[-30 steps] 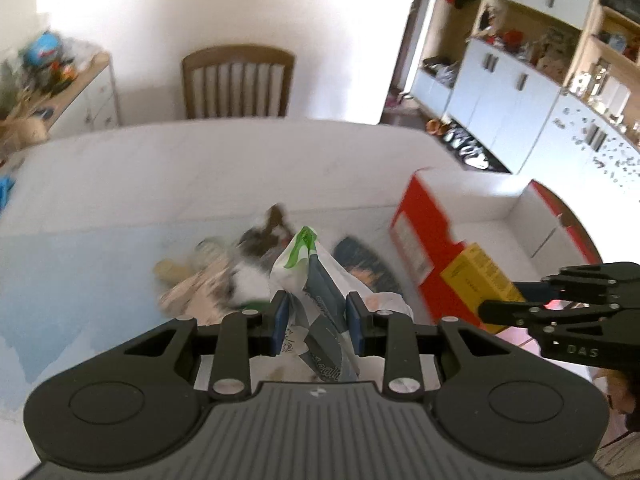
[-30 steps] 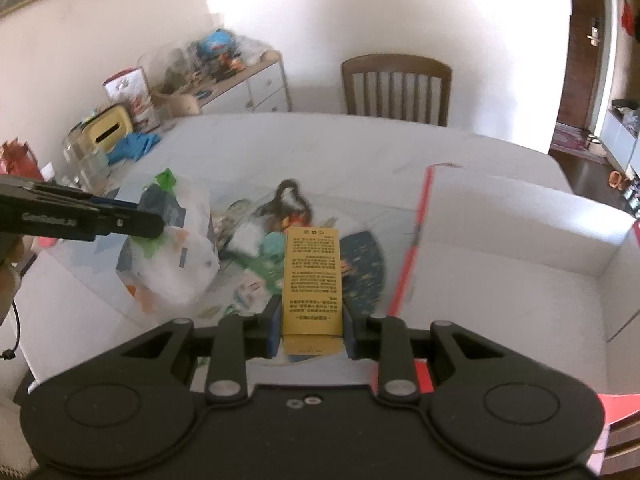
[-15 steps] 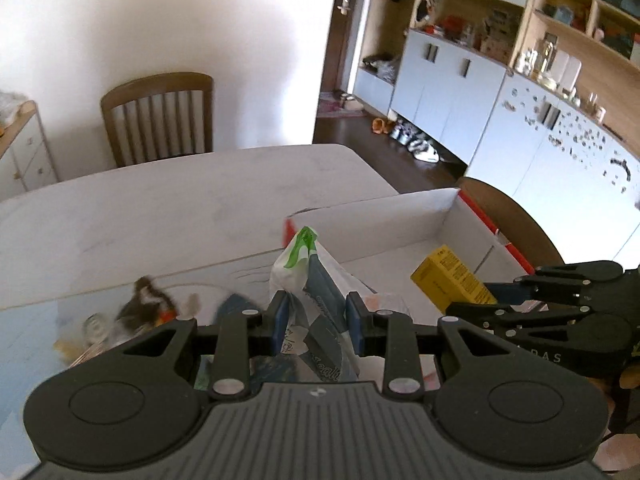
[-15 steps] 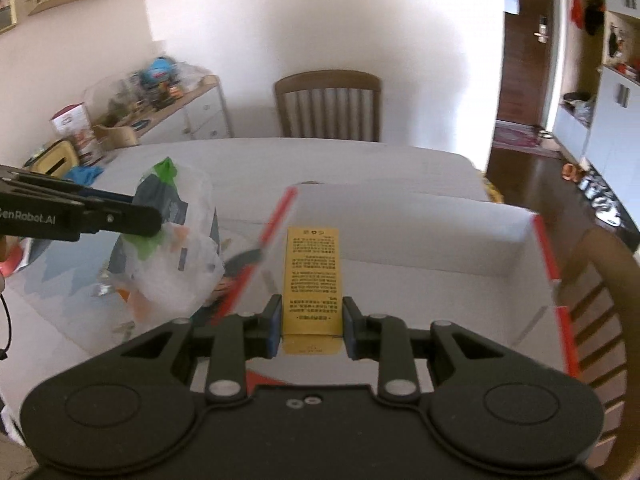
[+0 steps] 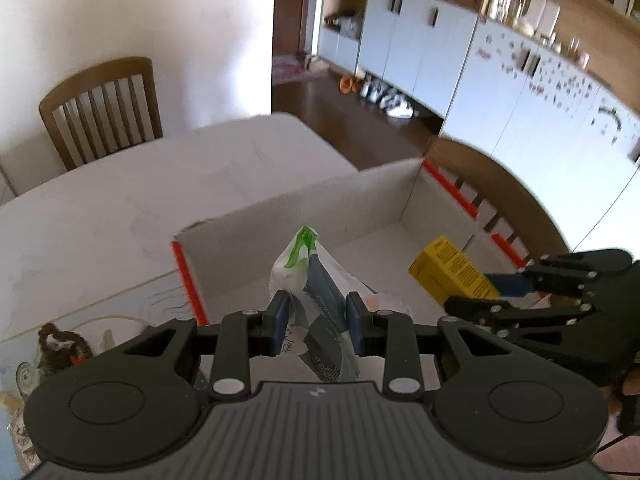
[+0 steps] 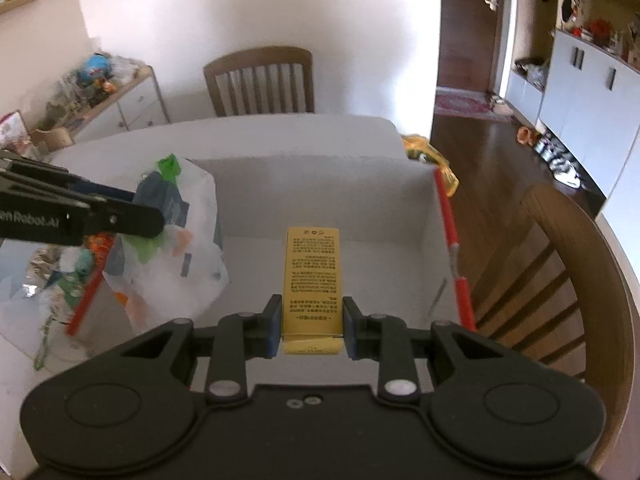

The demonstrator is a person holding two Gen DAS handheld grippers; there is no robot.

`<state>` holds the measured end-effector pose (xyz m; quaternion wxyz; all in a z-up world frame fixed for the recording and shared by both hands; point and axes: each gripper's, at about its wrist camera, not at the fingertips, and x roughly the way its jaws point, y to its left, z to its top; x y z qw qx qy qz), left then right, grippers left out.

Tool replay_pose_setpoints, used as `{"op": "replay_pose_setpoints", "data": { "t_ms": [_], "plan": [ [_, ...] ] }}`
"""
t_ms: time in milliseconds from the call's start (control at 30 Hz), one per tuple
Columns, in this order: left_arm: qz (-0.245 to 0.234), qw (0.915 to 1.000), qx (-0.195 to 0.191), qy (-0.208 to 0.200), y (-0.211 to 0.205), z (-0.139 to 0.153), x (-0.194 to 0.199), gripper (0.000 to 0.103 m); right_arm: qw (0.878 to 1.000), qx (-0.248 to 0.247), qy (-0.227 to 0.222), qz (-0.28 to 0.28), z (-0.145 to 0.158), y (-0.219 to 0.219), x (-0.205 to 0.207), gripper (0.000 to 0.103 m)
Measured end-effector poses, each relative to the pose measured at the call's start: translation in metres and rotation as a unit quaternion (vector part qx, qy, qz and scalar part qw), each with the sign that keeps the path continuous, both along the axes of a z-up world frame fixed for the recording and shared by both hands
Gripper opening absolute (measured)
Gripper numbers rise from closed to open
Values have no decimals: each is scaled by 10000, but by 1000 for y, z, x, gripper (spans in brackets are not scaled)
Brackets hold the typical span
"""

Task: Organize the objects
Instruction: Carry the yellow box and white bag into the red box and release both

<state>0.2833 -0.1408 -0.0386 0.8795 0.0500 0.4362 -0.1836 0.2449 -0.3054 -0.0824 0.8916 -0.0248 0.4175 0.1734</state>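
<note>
Holding a crumpled white plastic bag with green print [image 5: 310,276] in your left gripper [image 5: 314,322], jaws pinched tight, above the white red-edged cardboard box [image 6: 320,196], your right gripper [image 6: 310,326] at three o'clock clamps a yellow rectangular carton [image 6: 313,276] over the box floor.

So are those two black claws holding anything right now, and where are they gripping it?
Yes. The left gripper pinches a white plastic bag of items by its side; the right gripper clamps a yellow box at its near end.
</note>
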Motion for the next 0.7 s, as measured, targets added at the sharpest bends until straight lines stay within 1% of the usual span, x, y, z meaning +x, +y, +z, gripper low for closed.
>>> {"op": "replay_pose_setpoints", "data": {
  "t_ms": [167,300,433,533,700],
  "plan": [
    [-199,9991,218,306,-25,-27,15,30,9996,-90,261,-7,-20,-1,11,28],
    [-310,9976,419,452,-34,-45,19,30,9985,-141,526,-61,-33,1,22,28],
    [-358,9960,567,588,-40,-58,26,30,9975,-233,669,-20,-41,2,27,28],
    [-398,9951,582,694,-44,-65,29,30,9968,-298,737,32,-45,3,32,28],
    [-411,9932,701,837,-48,-75,35,31,9964,-443,710,153,-45,9,35,28]
  ]
}}
